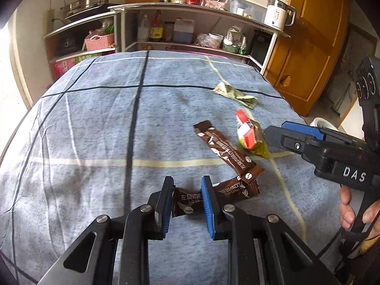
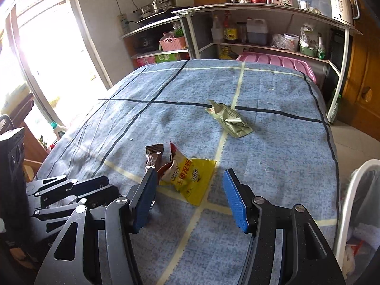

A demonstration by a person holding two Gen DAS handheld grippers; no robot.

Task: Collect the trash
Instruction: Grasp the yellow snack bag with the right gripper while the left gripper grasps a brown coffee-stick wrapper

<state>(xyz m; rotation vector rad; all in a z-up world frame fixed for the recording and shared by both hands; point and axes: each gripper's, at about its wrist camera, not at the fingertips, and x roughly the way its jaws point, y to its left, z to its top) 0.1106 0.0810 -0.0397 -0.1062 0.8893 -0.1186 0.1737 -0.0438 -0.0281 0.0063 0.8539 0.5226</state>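
My left gripper (image 1: 187,190) stands open around the left end of a brown coffee sachet (image 1: 187,203) lying on the blue checked cloth (image 1: 99,123); the pads sit either side of it with a gap. A second brown sachet (image 1: 225,152) lies just beyond. My right gripper (image 2: 190,180) is open and empty just above a yellow and red snack wrapper (image 2: 190,178), also in the left wrist view (image 1: 249,135). It shows in the left wrist view (image 1: 273,133) too. A crumpled green wrapper (image 2: 230,118) lies farther back.
A white bin (image 2: 351,204) with a liner and trash inside stands off the table's right edge. Shelves (image 2: 261,45) with bottles, a kettle and a pink basket stand behind the table. A wooden door (image 1: 308,47) is at the right.
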